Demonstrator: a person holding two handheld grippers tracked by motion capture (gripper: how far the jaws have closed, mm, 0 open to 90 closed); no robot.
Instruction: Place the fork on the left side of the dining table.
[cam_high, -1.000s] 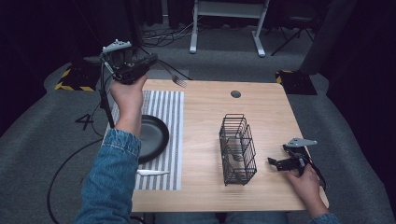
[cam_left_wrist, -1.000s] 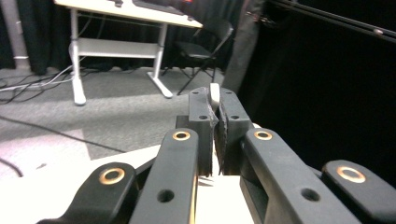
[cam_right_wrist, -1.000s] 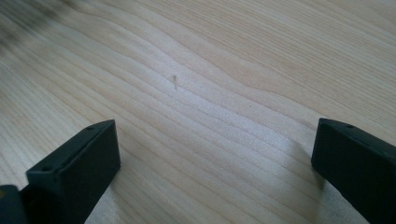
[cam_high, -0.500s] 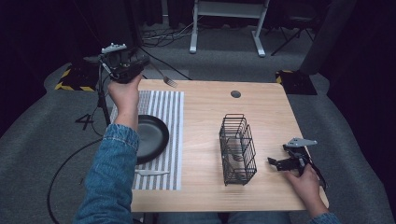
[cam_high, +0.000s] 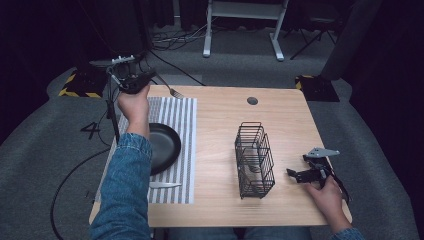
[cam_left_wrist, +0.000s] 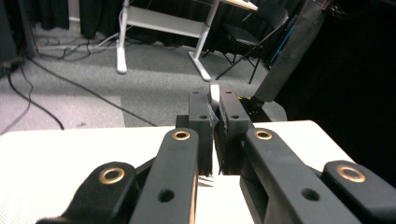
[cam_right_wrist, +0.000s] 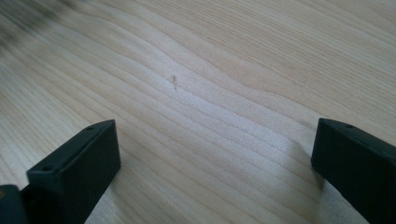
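The left gripper (cam_high: 150, 79) fingers pinch a thin metal fork (cam_high: 170, 90) above the pale wooden desk (cam_high: 220, 115). The right gripper (cam_high: 300, 175) fingers gape wide, empty, beside a black wire basket (cam_high: 255, 157).

The surface (cam_high: 220, 125) is evenly lit from above against dark surroundings; close-up wood grain blurs toward the corner.

One readable mark shows in the high view: a dark figure "4" (cam_high: 92, 130) on the grey carpeted floor (cam_high: 45, 150), left of the light wooden table (cam_high: 220, 115). Farther back on the floor, a dark block edged with yellow-and-black diagonal hazard stripes (cam_high: 75, 92) carries no letters. Both gripper views show no writing, labels or brand marks that can be read.
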